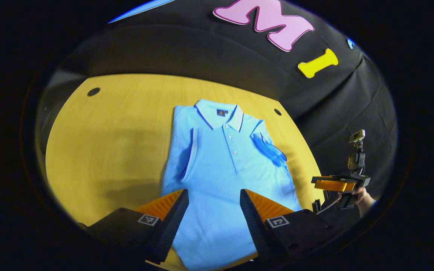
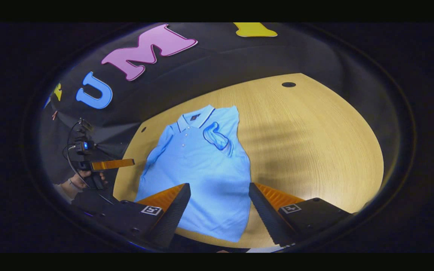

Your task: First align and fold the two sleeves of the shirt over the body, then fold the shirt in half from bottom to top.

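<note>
Both tongs (image 1: 214,210) (image 2: 219,205) apart above shirt (image 1: 224,165) hem at 6 o'clock, poised for bottom-to-top fold; sleeves (image 1: 268,148) tucked.

A light blue polo shirt (image 1: 220,165) lies flat, face up, on a yellow wooden table (image 1: 107,150), collar toward the far wall, both short sleeves folded inward over the body

Shirt (image 2: 202,177) flat on table (image 2: 315,143)

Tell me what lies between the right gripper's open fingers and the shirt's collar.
Only the shirt's own body, with a sleeve folded over it, lies between the right gripper and collar, seen in the right gripper view.
</note>
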